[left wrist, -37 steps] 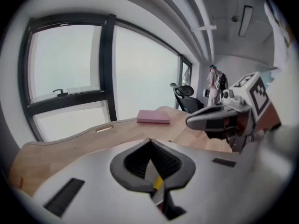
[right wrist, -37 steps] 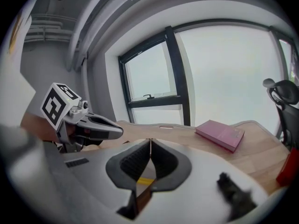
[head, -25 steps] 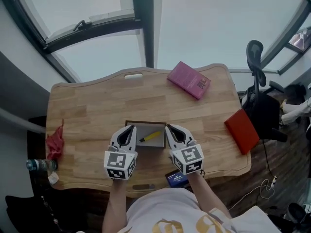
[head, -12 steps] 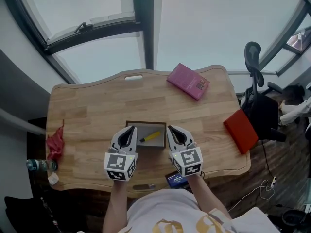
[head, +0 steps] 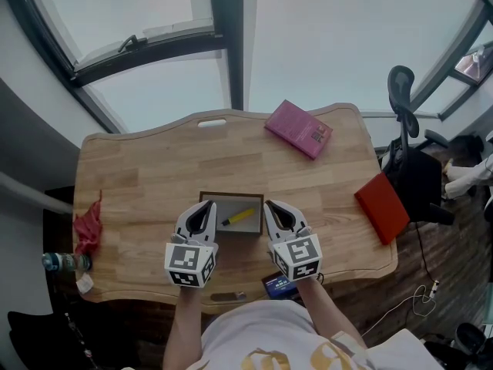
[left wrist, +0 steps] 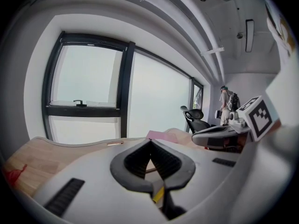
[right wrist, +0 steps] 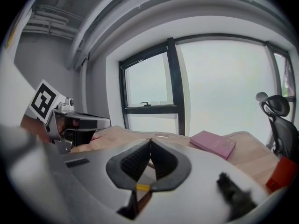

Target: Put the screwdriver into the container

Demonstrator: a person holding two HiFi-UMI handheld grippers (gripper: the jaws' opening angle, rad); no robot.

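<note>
Near the front edge of the wooden bench (head: 154,176), a shallow dark-rimmed container (head: 231,196) with a pale floor. Inside it, toward the right half, the yellow screwdriver (head: 240,217), lying flat and slantwise, touched by neither tool.

Left tool (head: 206,204) (left wrist: 150,141) just beside the container's left wall, held low over the bench, jaws pressed together with the tips meeting and nothing between the pads. Right tool (head: 269,203) (right wrist: 151,139) mirrored at the container's right wall, jaws likewise brought together, tips touching, nothing clamped. Both pointing away from the person, toward the window (head: 154,21); marker cubes nearest the body. In each gripper view, a small sliver of yellow visible through the hollow behind the closed tips.

Elsewhere on the bench, well apart from the container:
- pink book (head: 299,128) (right wrist: 213,143) at the far right corner
- flat red book (head: 383,207) at the right edge, partly overhanging
- crumpled red cloth (head: 87,226) at the left edge

Off the bench: a bottle (head: 65,262) lying low at the left, a black office chair (head: 404,91) (right wrist: 275,120) at the right.
</note>
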